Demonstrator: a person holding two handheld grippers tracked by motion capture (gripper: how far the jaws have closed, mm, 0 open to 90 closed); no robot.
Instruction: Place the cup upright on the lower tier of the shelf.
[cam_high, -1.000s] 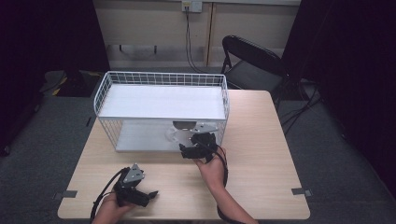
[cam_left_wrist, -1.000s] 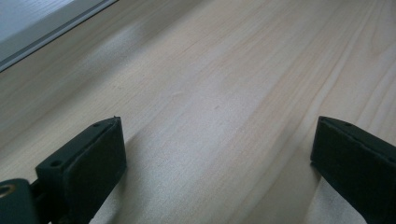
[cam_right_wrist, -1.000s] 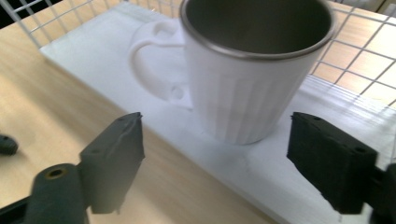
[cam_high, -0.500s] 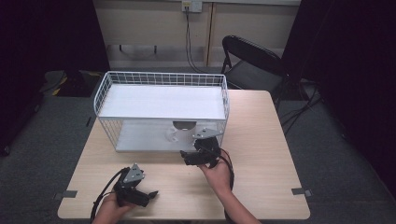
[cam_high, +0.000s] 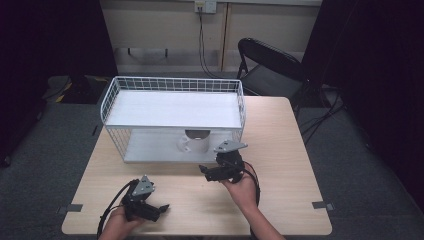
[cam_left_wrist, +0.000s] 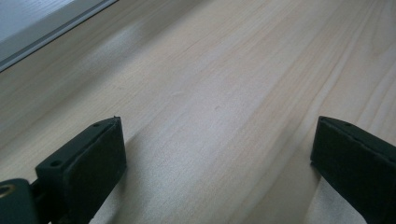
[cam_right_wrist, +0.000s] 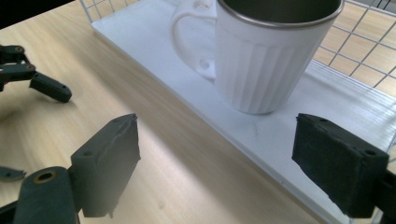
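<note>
Jaws of your right gripper (cam_right_wrist: 217, 172) stand wide apart with nothing between them, low in the right gripper view; the left gripper (cam_high: 150, 207), jaws also apart, rests idle on the pale wood-grain table (cam_high: 295, 145). Just beyond, the white ribbed mug (cam_right_wrist: 261, 60) stands upright on the lower shelf (cam_right_wrist: 289, 126) of the wire rack (cam_high: 172, 82), centre frame. Glazed walls are slick, so square up and close across the body below the dark rim, clear of the looped handle.

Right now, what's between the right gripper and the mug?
Nothing but bare table and the shelf's white front edge; the right gripper view shows the right gripper open before the mug.
</note>
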